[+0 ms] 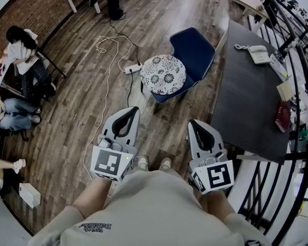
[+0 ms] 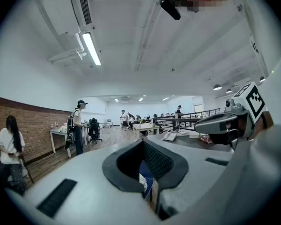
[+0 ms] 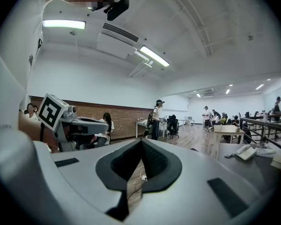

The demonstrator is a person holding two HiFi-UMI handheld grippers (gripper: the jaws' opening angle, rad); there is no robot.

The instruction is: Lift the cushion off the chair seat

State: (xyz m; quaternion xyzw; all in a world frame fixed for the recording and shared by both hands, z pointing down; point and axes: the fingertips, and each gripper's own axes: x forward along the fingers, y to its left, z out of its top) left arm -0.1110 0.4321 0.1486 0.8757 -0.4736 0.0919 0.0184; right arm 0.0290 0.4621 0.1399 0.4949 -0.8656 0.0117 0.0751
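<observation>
In the head view a round white cushion (image 1: 163,74) with a dark floral print lies on the seat of a blue chair (image 1: 196,49), ahead of me on the wood floor. My left gripper (image 1: 131,110) is held near my body, well short of the chair and to its left, its jaws shut and empty. My right gripper (image 1: 194,123) hangs level with it, below the chair, also shut on nothing. In the left gripper view a sliver of the blue chair (image 2: 148,181) shows through the slit below the left gripper (image 2: 143,142). The right gripper (image 3: 141,142) looks across the floor.
A dark table (image 1: 246,101) stands right of the chair, bearing a phone (image 1: 258,54) and a red book (image 1: 283,116). A black railing (image 1: 303,152) runs behind it. A power strip (image 1: 133,68) and cables lie on the floor left of the chair. People (image 1: 20,55) sit at the far left.
</observation>
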